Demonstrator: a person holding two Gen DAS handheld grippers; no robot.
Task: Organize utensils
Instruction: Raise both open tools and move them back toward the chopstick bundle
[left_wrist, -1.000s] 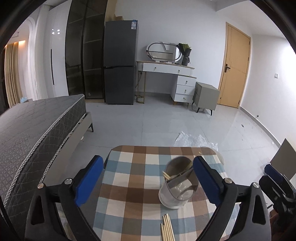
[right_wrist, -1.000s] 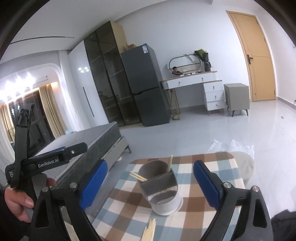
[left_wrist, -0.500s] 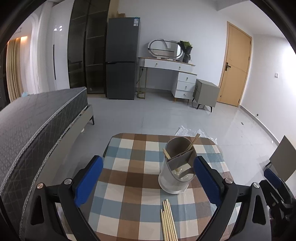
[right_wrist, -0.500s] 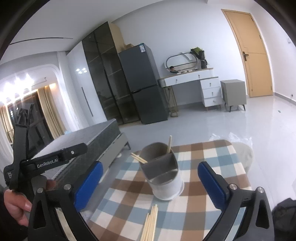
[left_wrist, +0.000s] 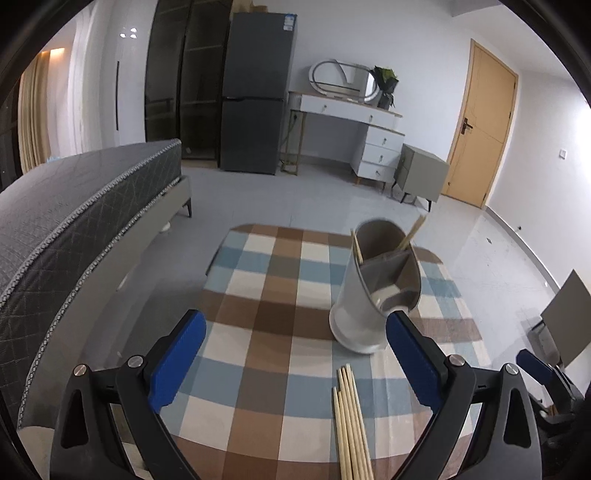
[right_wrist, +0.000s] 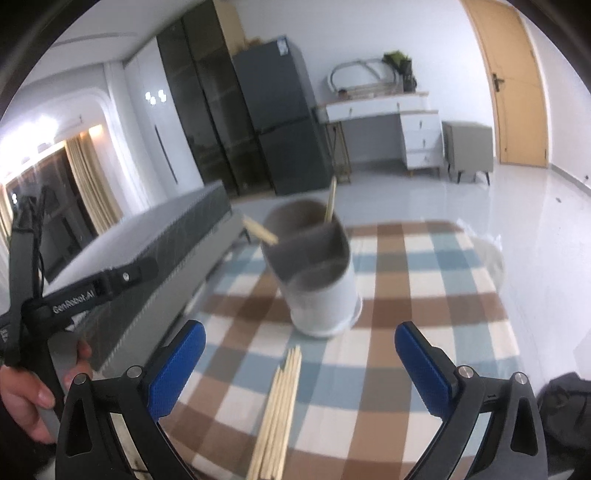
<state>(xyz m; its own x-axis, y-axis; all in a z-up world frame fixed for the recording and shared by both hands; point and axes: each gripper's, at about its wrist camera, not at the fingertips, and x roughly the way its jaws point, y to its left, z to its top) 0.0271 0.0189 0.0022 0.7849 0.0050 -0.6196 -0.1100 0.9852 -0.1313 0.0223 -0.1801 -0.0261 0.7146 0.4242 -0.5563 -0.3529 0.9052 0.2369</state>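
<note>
Chopsticks (right_wrist: 279, 410) lie low in the frame between the wide-open right gripper's (right_wrist: 300, 360) fingers, below the holder (right_wrist: 317, 280); the left gripper (left_wrist: 295, 354) also gapes empty.

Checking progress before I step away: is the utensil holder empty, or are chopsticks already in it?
Not empty. The utensil holder stands upright with a few chopsticks poking from its back compartment; more loose chopsticks lie on the table.

A home bedroom ahead of me, grey quilted bed (left_wrist: 74, 221) on my left, dark fridge (left_wrist: 255, 92), white dressing table (left_wrist: 351, 110) with oval mirror (left_wrist: 343, 75) and plant (left_wrist: 384, 79), grey nightstand (left_wrist: 421, 177), wooden door (left_wrist: 480, 125), curtains (right_wrist: 88, 177), checked cloth on my tabletop (left_wrist: 280, 295).
</note>
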